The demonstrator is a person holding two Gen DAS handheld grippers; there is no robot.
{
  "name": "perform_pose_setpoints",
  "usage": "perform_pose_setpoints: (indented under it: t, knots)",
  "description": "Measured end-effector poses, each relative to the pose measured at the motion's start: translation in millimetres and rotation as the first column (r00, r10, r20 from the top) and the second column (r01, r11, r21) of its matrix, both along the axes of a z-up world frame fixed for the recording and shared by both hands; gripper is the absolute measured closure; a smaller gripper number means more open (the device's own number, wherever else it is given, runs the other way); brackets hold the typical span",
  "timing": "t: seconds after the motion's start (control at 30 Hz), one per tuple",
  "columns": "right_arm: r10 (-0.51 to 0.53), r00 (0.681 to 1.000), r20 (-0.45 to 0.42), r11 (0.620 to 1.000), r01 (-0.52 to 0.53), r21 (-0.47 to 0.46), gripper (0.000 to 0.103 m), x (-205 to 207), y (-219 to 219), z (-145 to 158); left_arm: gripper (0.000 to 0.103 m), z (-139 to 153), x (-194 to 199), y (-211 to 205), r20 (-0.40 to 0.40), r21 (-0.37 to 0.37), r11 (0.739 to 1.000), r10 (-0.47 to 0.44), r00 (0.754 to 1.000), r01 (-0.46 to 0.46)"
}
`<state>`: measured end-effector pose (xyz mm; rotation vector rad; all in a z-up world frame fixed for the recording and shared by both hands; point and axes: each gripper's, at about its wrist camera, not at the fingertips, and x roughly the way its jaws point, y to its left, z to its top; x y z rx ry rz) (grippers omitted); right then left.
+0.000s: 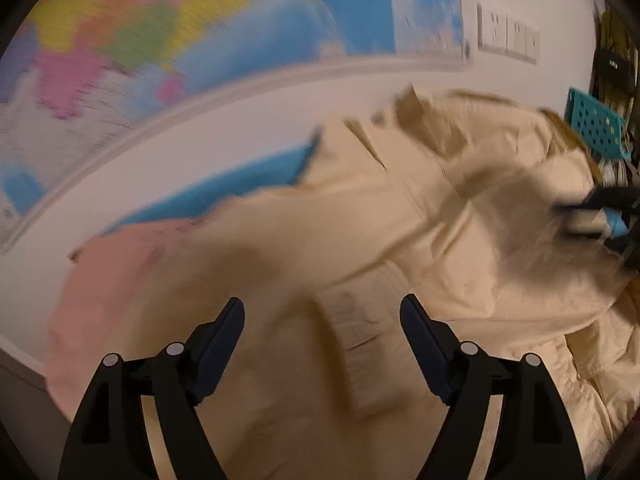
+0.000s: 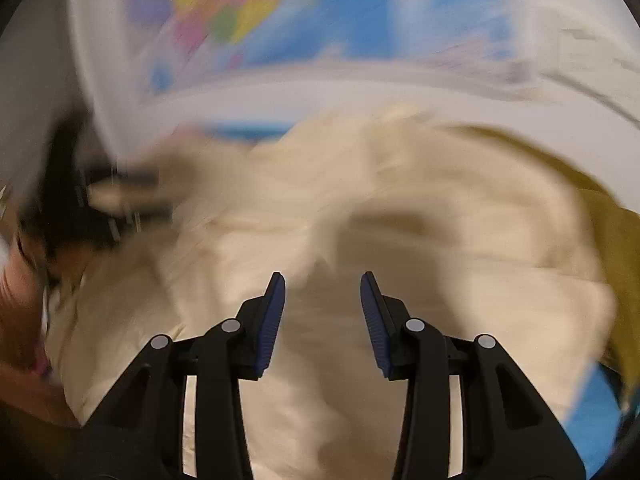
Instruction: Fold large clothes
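Cream cloth, a large rumpled garment (image 1: 360,240), filled the lower and middle part of both views, heaped in loose folds over a blue surface (image 1: 224,188) that showed only at the cloth's 10 o'clock edge in the left wrist view. A pink piece of fabric (image 1: 104,280) lay against the garment at its 9 o'clock side, touching it. Darker olive-tan lining or shadowed folds (image 1: 424,120) rose at the garment's 1 o'clock end.

In the left wrist view the left gripper (image 1: 322,320) hung over the cream cloth with its two fingers spread well apart, nothing between them. At 3 o'clock in that same view the right gripper (image 1: 600,208) appeared as a dark blurred shape at the garment's far edge (too smeared to read its grip from there).

In the right wrist view the same gripper (image 2: 323,296) pointed down at the cream garment (image 2: 400,208), its blue-padded fingers (image 2: 276,320) parted with only cloth behind the gap; whether they touched the fabric could not be told through the blur. The other gripper (image 2: 92,200) showed at 9 o'clock as a black smear on the cloth's edge.

Behind the heap, a coloured wall map (image 1: 160,32) hung at 12 o'clock, and a teal perforated basket (image 1: 592,124) stood at 2 o'clock.
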<state>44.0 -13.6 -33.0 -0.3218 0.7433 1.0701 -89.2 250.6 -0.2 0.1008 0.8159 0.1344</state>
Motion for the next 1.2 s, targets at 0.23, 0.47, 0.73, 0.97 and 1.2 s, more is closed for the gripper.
perform_pose_setpoints:
  t: [0.23, 0.47, 0.73, 0.97, 1.2]
  knots:
    - [0.078, 0.997, -0.007, 0.985, -0.078, -0.153, 0.062, -11, 61, -43, 0.02, 30, -71, 57, 0.079, 0.037, 0.984, 0.17, 0.982, -0.173]
    - [0.052, 0.998, -0.044, 0.996, -0.056, -0.074, 0.061, -20, 54, -25, 0.019, 6, -122, 96, -0.013, 0.019, 0.97, 0.243, 0.97, -0.243]
    - [0.345, 0.934, -0.095, 0.935, -0.334, 0.117, 0.049, -99, 88, 16, 0.023, -11, -155, 115, -0.028, -0.073, 0.965, 0.252, 0.967, -0.254]
    - [0.593, 0.779, -0.202, 0.805, -0.579, 0.131, 0.047, -191, 184, -1, 0.075, -20, -158, 125, -0.055, -0.17, 0.953, 0.245, 0.968, -0.25]
    - [0.685, 0.68, -0.262, 0.726, -0.668, 0.167, 0.033, -241, 207, -5, 0.081, -22, -160, 130, -0.044, -0.193, 0.944, 0.263, 0.964, -0.266]
